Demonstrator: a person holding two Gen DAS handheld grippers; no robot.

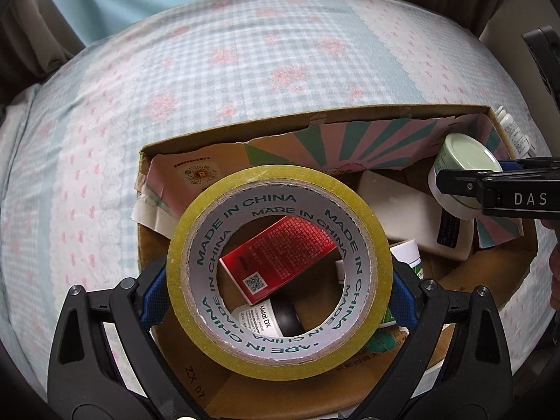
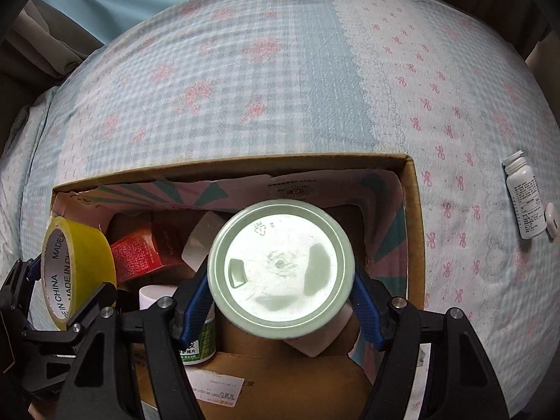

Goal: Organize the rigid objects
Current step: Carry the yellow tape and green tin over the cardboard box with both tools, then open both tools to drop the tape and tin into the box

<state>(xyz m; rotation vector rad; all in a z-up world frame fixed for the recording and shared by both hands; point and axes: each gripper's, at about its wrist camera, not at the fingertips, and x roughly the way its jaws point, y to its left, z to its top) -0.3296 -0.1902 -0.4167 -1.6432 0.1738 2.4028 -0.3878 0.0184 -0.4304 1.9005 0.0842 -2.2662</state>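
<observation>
Right now the big bed (image 2: 266,80) with its checked blue and pink sheet fills most of both views; on it sits an open cardboard box (image 2: 414,210), and both grippers hang over it, pointing down.

Inside the box lie a red carton (image 1: 280,255), a white block (image 1: 395,196), a green-labelled white bottle (image 2: 197,341) and a small bottle marked Metal DX (image 1: 260,322); so a good part of the tidying looks done.

The left gripper (image 1: 276,287) is clamped on a roll of yellow tape (image 1: 278,266); its blue pads press the roll's two sides; the hole looks straight up at the camera, so the roll's axis runs up and down.

The right gripper (image 2: 280,290) is clamped on a pale green round jar (image 2: 280,266); its flat end faces the camera, so it points down into the box.

Both things are held above the box and not yet let go; that step is left.

Out on the sheet, well apart from the box, a white pill bottle (image 2: 525,203) lies on its side, long way running toward the far edge of the bed, with a small white thing (image 2: 552,218) just beside it; these likely still need putting away.
</observation>
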